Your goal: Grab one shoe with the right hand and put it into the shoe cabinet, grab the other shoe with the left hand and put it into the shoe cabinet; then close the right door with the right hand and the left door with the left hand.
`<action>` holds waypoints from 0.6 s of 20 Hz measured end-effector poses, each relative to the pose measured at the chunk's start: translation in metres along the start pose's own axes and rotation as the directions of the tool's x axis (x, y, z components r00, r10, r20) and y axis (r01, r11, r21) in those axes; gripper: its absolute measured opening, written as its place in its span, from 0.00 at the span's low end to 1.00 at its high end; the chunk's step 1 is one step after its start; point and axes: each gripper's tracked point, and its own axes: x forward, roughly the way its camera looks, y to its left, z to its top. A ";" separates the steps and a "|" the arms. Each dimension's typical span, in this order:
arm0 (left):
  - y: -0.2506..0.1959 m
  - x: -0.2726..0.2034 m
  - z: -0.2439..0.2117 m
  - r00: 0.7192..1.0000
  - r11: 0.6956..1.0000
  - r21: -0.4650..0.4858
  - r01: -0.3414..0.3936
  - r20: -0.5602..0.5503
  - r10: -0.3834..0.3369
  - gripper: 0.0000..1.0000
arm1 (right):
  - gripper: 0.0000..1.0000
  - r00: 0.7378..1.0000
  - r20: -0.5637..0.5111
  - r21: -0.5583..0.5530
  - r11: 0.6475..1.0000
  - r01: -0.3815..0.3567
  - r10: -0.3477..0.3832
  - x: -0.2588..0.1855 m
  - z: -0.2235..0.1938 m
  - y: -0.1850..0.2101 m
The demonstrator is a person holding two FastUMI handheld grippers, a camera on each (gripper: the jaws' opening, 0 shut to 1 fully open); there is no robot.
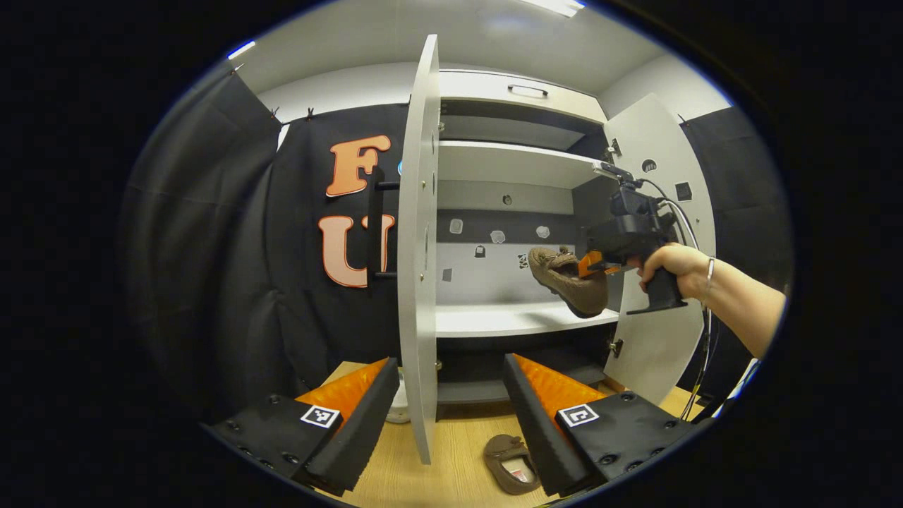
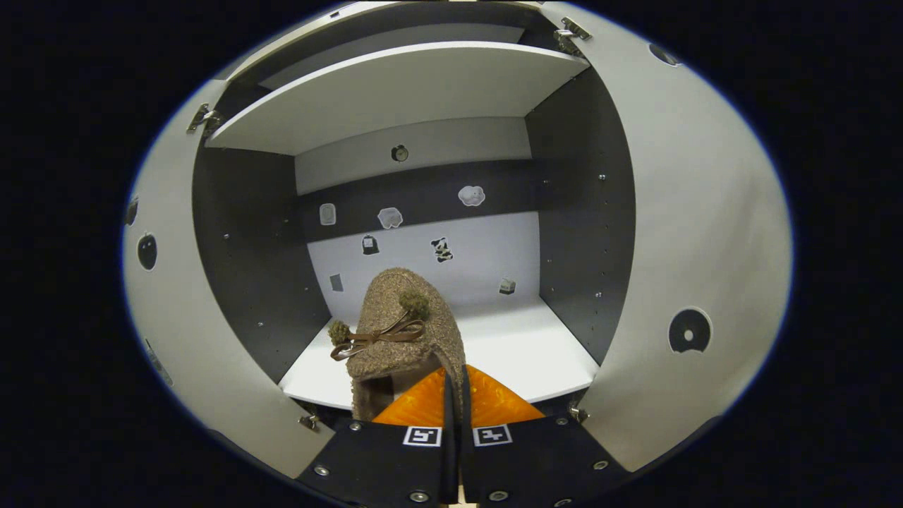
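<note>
Pinched by the right gripper point(image 2: 455, 395), the shoe point(image 2: 402, 331) looks brown, fuzzy, bow-trimmed.

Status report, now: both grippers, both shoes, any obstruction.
Right gripper shut on first shoe, held at the open cabinet's shelf. Left gripper open, empty. Second shoe on the table. Both doors open, nothing in the way.

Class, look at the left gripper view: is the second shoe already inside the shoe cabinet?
No. The second shoe lies on the wooden table in front of the cabinet, between the open left gripper's fingers.

Brown shoe point(image 2: 405, 339), white shelf point(image 2: 522, 353), dark cabinet walls point(image 2: 585, 212)
</note>
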 end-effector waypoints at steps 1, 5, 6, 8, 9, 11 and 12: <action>0.002 0.000 0.000 1.000 1.000 0.004 -0.010 0.001 0.010 0.97 | 0.01 1.000 -0.004 -0.003 1.000 0.011 -0.011 0.015 0.004 -0.003; 0.014 0.003 0.000 0.999 0.999 0.001 -0.044 -0.007 0.044 0.96 | 0.02 0.998 -0.052 0.057 0.997 0.049 -0.046 0.069 0.004 -0.010; 0.017 0.005 -0.001 0.999 0.999 -0.001 -0.053 -0.013 0.053 0.96 | 0.01 0.997 -0.063 0.064 0.996 0.058 -0.054 0.080 0.002 -0.012; 0.019 0.003 -0.002 0.998 0.998 -0.001 -0.062 -0.014 0.062 0.99 | 0.01 0.993 -0.081 0.058 0.994 0.090 -0.085 0.101 -0.001 -0.017; 0.019 0.001 -0.004 0.998 0.998 0.000 -0.068 -0.017 0.068 0.99 | 0.02 0.992 -0.086 0.047 0.994 0.101 -0.097 0.107 -0.002 -0.022; 0.021 -0.001 -0.009 0.996 0.997 0.006 -0.079 -0.031 0.079 0.96 | 0.03 0.987 -0.113 0.039 0.993 0.116 -0.111 0.117 -0.010 -0.025; 0.021 -0.003 -0.010 0.996 0.997 0.005 -0.081 -0.033 0.081 0.97 | 0.04 0.985 -0.130 0.036 0.993 0.116 -0.111 0.118 -0.014 -0.025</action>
